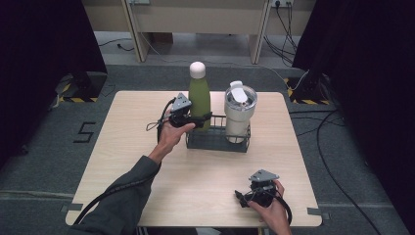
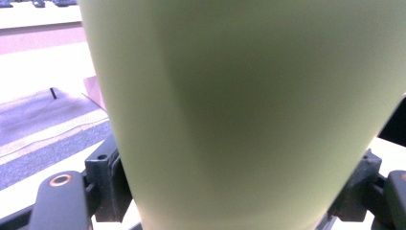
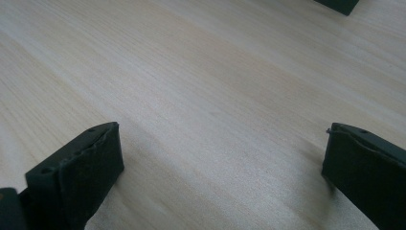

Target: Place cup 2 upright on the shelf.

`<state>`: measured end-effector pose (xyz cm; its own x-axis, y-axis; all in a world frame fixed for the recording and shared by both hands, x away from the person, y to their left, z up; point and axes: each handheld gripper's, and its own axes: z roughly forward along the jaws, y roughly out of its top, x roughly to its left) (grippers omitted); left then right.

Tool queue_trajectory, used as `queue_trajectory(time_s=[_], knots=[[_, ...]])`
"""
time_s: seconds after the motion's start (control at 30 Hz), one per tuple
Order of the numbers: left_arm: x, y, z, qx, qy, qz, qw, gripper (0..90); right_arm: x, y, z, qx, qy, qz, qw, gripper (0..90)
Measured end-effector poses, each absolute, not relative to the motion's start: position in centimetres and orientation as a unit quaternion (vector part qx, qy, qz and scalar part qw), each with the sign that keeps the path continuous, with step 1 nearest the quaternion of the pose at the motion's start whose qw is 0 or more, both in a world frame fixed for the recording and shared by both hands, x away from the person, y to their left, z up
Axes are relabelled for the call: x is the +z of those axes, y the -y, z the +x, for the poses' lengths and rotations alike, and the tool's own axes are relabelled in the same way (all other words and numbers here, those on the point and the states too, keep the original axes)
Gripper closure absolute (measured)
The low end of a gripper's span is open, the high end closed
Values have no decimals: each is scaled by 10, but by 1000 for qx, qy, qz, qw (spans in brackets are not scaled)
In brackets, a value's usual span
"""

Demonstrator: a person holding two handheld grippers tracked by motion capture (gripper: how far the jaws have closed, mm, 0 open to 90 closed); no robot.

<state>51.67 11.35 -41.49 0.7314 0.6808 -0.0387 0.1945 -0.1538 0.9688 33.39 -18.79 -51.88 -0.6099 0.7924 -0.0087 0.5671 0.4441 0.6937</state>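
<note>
- Dark curtains ring our pale wooden desk, where a wire rack holds a white tumbler.
- Our left claw is clamped on the green bottle, which stands at the rack's left end; it could catch the wire and tip.
- Our right claw rests spread apart near the desk's front edge, too far away to steady anything.

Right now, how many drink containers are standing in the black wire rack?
2. The green bottle stands at the rack's left end, with the left gripper shut on its body. The white tumbler stands at the right end. Nothing else seems hidden there.
</note>
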Motion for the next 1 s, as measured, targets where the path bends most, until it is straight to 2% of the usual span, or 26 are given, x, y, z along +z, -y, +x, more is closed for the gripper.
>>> queue_trajectory(time_s=[1.0], knots=[[-446,-108,521,210,-302,749,552,203,-519,188,334,334,-833,409,167,5]])
